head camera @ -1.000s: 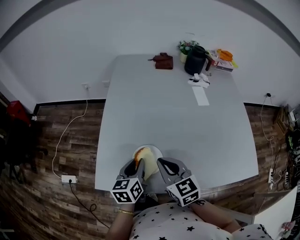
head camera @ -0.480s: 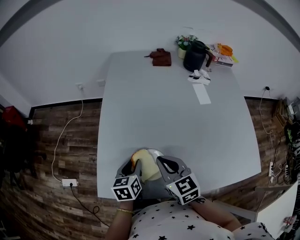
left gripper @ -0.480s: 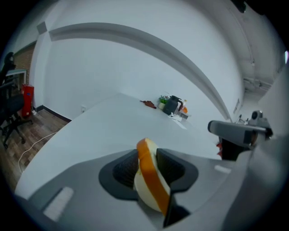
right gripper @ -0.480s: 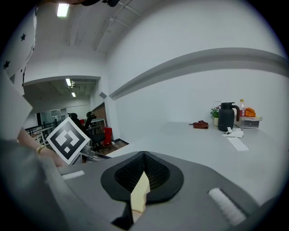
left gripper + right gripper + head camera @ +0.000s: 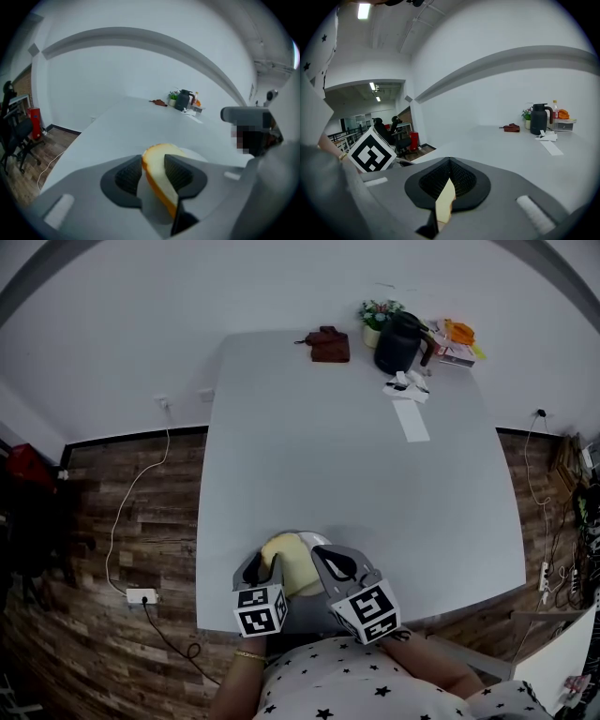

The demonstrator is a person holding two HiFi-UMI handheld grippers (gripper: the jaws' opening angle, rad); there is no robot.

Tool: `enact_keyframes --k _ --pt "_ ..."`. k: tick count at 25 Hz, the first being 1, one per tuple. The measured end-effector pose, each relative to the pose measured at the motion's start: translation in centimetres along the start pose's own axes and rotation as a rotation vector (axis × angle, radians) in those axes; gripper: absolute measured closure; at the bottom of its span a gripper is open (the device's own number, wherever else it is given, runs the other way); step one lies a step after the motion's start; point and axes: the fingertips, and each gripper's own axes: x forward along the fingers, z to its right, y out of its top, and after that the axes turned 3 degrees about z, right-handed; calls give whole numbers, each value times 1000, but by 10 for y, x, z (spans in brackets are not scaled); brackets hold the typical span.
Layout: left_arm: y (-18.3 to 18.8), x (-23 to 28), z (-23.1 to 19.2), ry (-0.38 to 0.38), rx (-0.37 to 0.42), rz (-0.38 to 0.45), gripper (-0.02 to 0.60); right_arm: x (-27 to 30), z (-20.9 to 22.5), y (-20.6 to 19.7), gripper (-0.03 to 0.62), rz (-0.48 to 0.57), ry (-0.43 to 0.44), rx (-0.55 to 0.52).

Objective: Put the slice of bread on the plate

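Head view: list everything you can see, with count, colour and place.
table: one, pale grey, centre
plate: one, white, near edge
slice of bread: one, yellow, over plate
jug: one, black, far right corner
plant: one, green, beside jug
brown thing: one, far edge
orange thing: one, right of jug
paper strip: one, white, before jug
power strip: one, white, floor left
left claw: one, grey, jaws just opening, bread between them
right claw: one, grey, shut on pale sliver

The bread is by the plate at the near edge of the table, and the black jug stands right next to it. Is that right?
Not quite. The bread is by the plate at the near edge of the table, but the black jug stands at the far end, beside the potted plant. The head view shows it.
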Motion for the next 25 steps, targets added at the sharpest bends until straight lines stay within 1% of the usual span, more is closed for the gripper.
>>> enact_keyframes --k 3,5,7,10,14,16,22,25 --pt "3 -11 -1 19 12 6 443 -1 -4 1 595 4 10 -4" --pt "6 -21 -5 51 8 25 483 -3 -7 1 595 8 16 -8" --pt "10 -32 -5 69 -6 48 510 -6 -11 0 595 11 26 -13" --pt "16 -47 5 57 -31 77 572 -10 -17 2 595 19 43 -23" --pt "24 -66 24 12 -43 110 574 -17 -28 3 595 30 66 -40" --pt "26 -74 31 1 -41 122 574 -22 -32 0 595 30 72 -42" --pt "21 -90 41 12 -24 133 574 -37 -34 -6 595 27 63 -41" --pt "19 -95 42 12 -38 133 574 -42 -34 -5 595 25 45 -63"
